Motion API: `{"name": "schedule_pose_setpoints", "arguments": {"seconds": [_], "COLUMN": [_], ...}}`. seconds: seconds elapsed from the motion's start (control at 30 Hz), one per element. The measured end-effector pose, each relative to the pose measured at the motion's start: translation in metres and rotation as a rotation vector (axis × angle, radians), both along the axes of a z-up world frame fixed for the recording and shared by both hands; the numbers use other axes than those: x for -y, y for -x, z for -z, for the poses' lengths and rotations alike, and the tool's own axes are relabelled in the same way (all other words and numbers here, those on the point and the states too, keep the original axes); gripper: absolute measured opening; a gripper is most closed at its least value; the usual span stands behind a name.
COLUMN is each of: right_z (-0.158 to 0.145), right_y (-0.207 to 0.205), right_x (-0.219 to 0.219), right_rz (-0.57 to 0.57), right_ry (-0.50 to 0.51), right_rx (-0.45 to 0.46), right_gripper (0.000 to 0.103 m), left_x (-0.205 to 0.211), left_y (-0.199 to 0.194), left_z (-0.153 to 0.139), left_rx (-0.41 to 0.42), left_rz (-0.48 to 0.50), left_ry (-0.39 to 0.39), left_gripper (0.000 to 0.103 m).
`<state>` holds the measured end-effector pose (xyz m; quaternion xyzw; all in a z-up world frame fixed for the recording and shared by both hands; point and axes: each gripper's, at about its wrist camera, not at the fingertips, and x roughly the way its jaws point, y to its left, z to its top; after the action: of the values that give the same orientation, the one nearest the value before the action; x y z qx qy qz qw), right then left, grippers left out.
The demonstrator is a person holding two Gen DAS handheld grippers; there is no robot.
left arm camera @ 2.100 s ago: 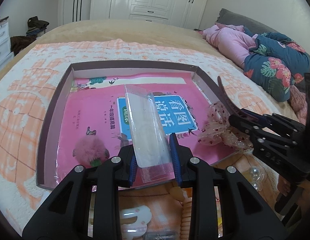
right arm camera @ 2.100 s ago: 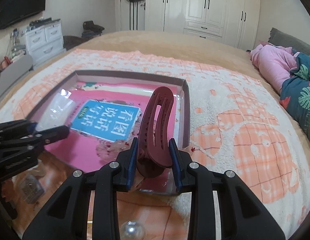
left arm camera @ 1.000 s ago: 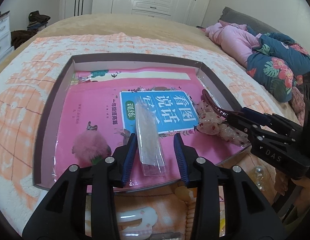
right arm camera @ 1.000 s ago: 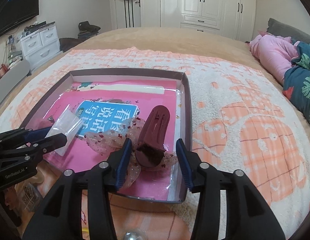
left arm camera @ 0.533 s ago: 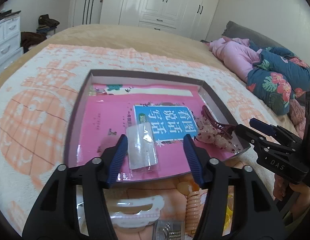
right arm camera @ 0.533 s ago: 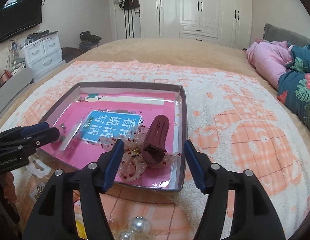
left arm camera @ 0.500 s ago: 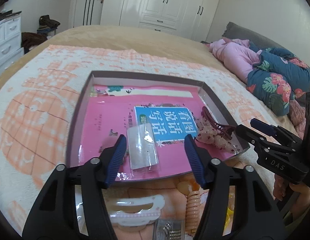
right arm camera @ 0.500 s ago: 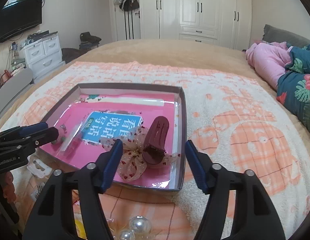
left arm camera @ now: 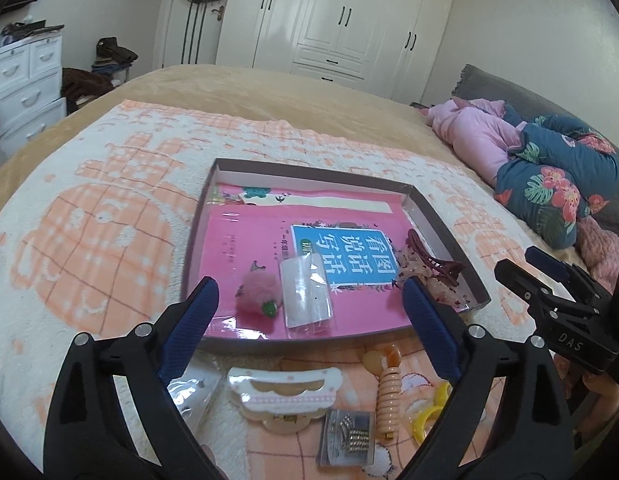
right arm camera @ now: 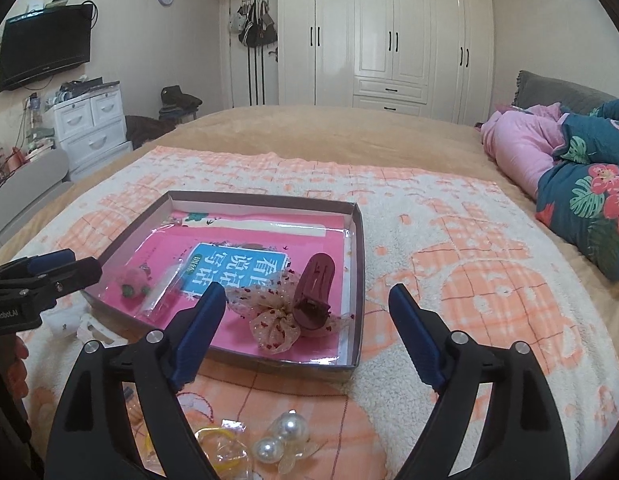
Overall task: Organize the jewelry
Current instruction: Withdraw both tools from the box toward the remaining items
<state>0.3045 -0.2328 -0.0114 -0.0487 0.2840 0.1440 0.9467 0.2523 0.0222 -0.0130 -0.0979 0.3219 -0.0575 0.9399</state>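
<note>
A shallow brown tray (left arm camera: 441, 224) (right arm camera: 355, 248) lined with a pink book lies on the bed. In it lie a clear plastic packet (left arm camera: 305, 290) (right arm camera: 159, 292), a pink pompom (left arm camera: 257, 294) (right arm camera: 129, 280), and a dark red hair claw (left arm camera: 429, 258) (right arm camera: 315, 288) on a sheer dotted bow (right arm camera: 271, 312). My left gripper (left arm camera: 309, 312) is open and empty, above the tray's near edge. My right gripper (right arm camera: 303, 312) is open and empty, just short of the claw and bow.
In front of the tray on the blanket lie a white hair claw (left arm camera: 285, 394), an orange spiral clip (left arm camera: 387, 384), yellow rings (left arm camera: 429, 410), a small packet of beads (left arm camera: 347, 438) and pearl ornaments (right arm camera: 279, 438). A pink and floral bundle (left arm camera: 541, 176) lies at right.
Both grippers opened, left the packet and the red claw lying in the tray, and pulled back and up towards me. More of the loose pieces before the tray now show.
</note>
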Motion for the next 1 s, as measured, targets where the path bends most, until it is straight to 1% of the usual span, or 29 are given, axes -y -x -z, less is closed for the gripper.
{"name": "schedule_pose_setpoints", "arguments": {"seconds": [0.47, 0.7, 1.0], "right_z": [-0.009, -0.008, -0.006], "right_y": [0.029, 0.045, 0.067], "right_x": [0.005, 0.005, 0.005], "right_rz": [-0.009, -0.017, -0.041], "right_ry": [-0.032, -0.036, -0.029], "right_rx": [0.027, 0.031, 0.026], "right_gripper": [0.082, 0.083, 0.084], "left_x": [-0.013, -0.018, -0.018], "left_y": [0.031, 0.045, 0.061], "left_z": [-0.018, -0.018, -0.012], "left_rx": [0.064, 0.071, 0.058], "left_rz": [-0.044, -0.048, -0.042], "left_ry": [0.002, 0.008, -0.016], "left_gripper": [0.084, 0.084, 0.084]}}
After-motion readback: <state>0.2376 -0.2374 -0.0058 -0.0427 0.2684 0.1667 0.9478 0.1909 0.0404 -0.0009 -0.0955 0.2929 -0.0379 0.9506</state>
